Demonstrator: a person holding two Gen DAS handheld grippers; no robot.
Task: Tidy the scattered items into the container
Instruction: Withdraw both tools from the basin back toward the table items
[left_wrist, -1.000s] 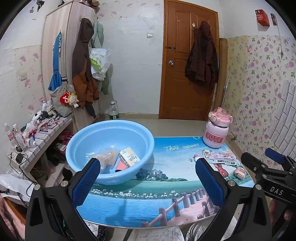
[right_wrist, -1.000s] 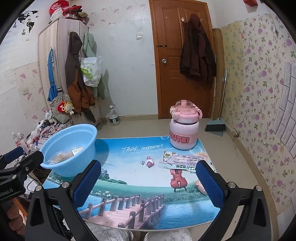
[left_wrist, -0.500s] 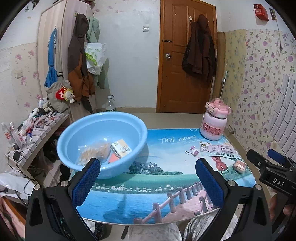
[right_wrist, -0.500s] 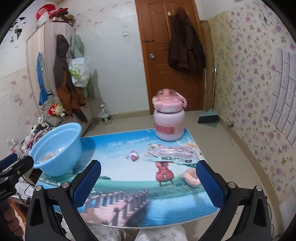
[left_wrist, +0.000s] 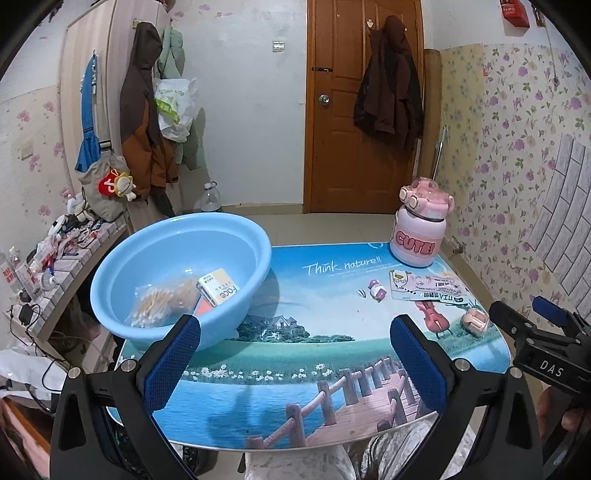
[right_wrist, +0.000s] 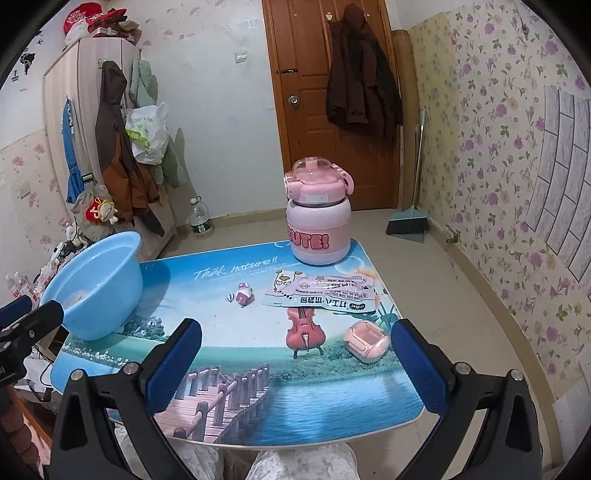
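A light blue basin (left_wrist: 122, 258) stands at the table's left and holds a bag of cotton swabs (left_wrist: 162, 301) and a small box (left_wrist: 218, 291). It also shows in the right wrist view (right_wrist: 107, 280). On the table's right lie a flat pink packet (right_wrist: 321, 291), a small pink case (right_wrist: 365, 341) and a tiny pink toy (right_wrist: 243, 295). A pink bottle (right_wrist: 317, 221) stands at the back. My left gripper (left_wrist: 293, 363) is open and empty over the front edge. My right gripper (right_wrist: 295, 363) is open and empty, near the pink case.
The table (right_wrist: 258, 398) has a printed landscape top. A low shelf (left_wrist: 55, 251) with clutter stands to the left. A wardrobe (left_wrist: 110, 110) with hanging coats, a brown door (left_wrist: 365, 110) and a broom (right_wrist: 410, 221) are behind.
Both grippers have drawn back and swung a little. The right view now centres on the pink items. The jaws stay open.
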